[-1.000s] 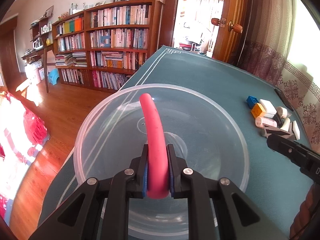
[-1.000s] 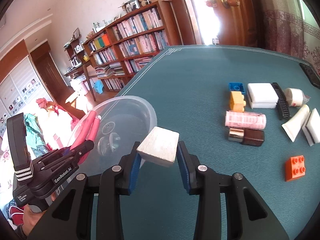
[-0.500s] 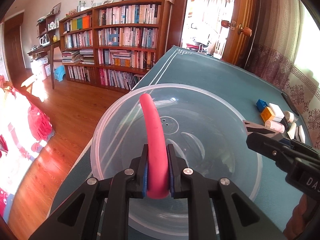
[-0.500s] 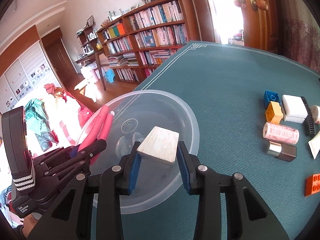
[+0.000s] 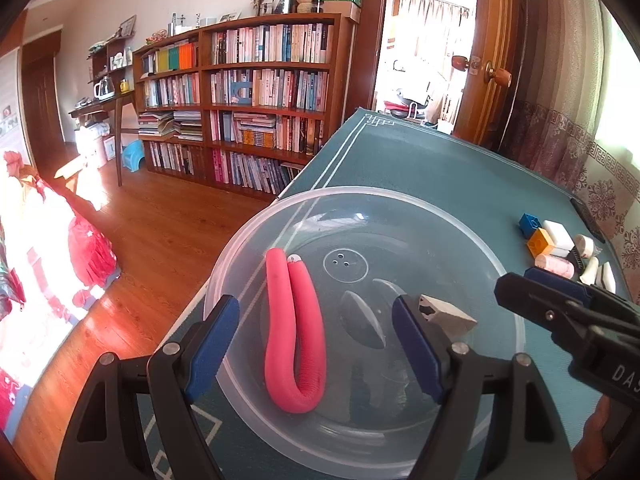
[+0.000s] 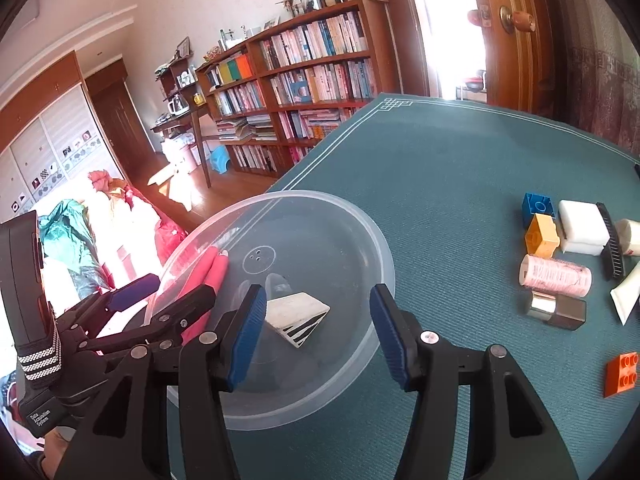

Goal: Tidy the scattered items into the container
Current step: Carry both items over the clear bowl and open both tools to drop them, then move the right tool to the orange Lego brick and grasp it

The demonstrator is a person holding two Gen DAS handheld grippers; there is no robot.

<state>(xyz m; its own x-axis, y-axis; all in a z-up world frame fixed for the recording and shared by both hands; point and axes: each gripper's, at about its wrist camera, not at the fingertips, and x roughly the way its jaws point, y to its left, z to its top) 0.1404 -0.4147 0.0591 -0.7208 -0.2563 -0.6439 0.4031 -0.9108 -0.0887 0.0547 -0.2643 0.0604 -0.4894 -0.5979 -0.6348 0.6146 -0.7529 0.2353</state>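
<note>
Now, your scene, big to small:
Table (image 6: 460, 168): teal cloth under everything you are working on.
Bowl (image 6: 384, 256): clear plastic, sitting near the table's left edge, below both of your grippers.
Left gripper (image 5: 316, 344): you hold it over the bowl with the jaws spread wide and nothing between them.
Right gripper (image 6: 318, 336): also over the bowl, jaws wide apart and empty.
Pink tube (image 5: 294, 328): folded into a U, lying inside the bowl on its left side, directly under your left gripper.
White block (image 6: 298, 316): wedge-shaped with black stripes on one face, lying in the bowl to the right of the tube.
Loose items: blue brick (image 6: 538, 206), yellow brick (image 6: 542, 236), white sponge (image 6: 582, 220), pink roll (image 6: 554, 274) and orange brick (image 6: 622, 372) lie on the cloth to your right, well apart from the bowl.
</note>
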